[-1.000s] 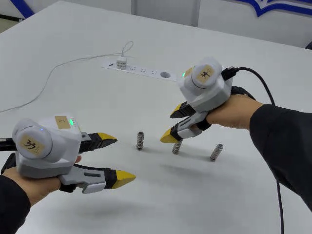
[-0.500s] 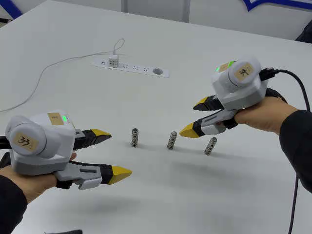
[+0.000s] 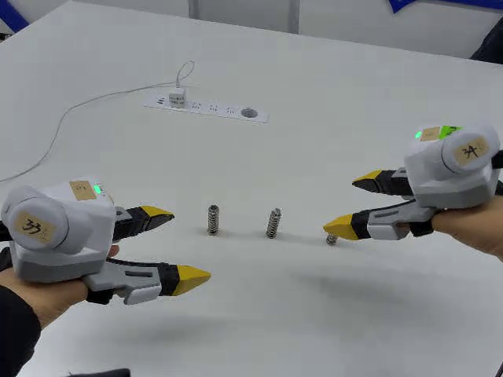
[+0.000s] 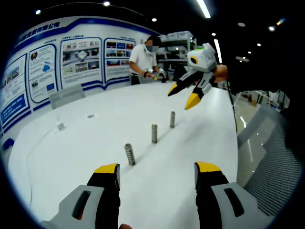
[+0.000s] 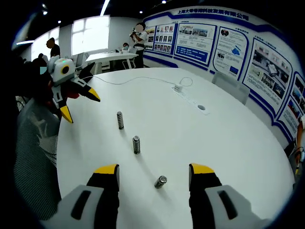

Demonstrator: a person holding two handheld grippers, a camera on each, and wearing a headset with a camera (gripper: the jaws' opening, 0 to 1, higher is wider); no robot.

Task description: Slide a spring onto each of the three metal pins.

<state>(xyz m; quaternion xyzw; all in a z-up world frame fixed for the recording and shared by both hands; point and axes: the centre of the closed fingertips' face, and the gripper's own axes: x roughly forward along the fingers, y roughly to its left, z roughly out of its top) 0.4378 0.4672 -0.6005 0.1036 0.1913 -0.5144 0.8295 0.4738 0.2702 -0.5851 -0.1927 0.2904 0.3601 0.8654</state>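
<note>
Plainly, both grippers hang above the table (image 3: pixel 259 314) with nothing held. The left gripper (image 3: pixel 187 244) has its jaws spread wide, and the right gripper (image 3: pixel 341 205) likewise stands released.

Three springs stand upright in one row between the two sets of jaws. The first spring (image 3: pixel 213 220) is just ahead of the left jaws. The middle spring (image 3: pixel 273 223) is about midway between the two grippers. The third spring (image 3: pixel 331 238) sits close under the tip of the right gripper's lower jaw.

In the head view that tip covers most of the third spring, so only its lower part shows. The right gripper view shows it whole, low between the right jaws and seen almost end-on, its round top toward the camera. The left gripper view lines all three up ahead of its own jaws, with the right gripper in the air beyond the farthest one.

Whether a pin sits inside each coil is hard to make out.

Past the springs, well away from both sets of jaws, the head view has one power strip (image 3: pixel 208 108) with a plug in it. The left gripper view adds wall posters (image 4: pixel 90 55) and one person (image 4: pixel 143 59) standing beyond the table.
</note>
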